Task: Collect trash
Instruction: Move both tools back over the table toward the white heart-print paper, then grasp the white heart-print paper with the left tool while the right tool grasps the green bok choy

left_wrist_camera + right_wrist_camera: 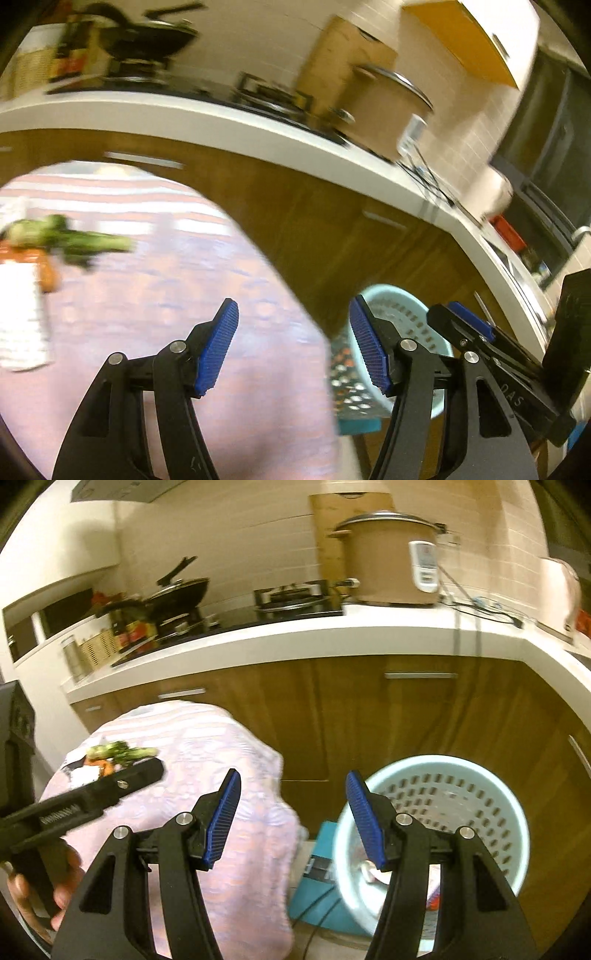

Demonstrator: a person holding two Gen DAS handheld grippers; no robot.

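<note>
- Tongs first: the left tongs (293, 352) stand wide apart with nothing between the blue pads, and the right tongs (291, 821) are spread just as wide and equally empty.
- Seen from the right wrist, the left tongs reach out over the table (207, 775), which wears a pink patterned cloth, toward a small heap at its far left end.
- That heap is the trash: a green vegetable scrap (122, 751) lying on or against orange peelings (103, 768), with something white (85, 775) just beside them. The left wrist view blurs it all, so finer detail is not to be had.
- Handling, as a judgement: the greens look light, limp and probably damp, so they will sag and may shed bits; a pinch across the thicker stalk end should hold better than one at the leafy tip.
- The green scrap's long axis runs roughly left to right across the table in both views; the thicker end seems to lie to the left, though blur makes that uncertain.
- The pale blue perforated basket (509, 801) stands on the floor just right of the table, below the right tongs, with some scraps already at its bottom.
- Behind rise wooden cabinets (369, 709).
</note>
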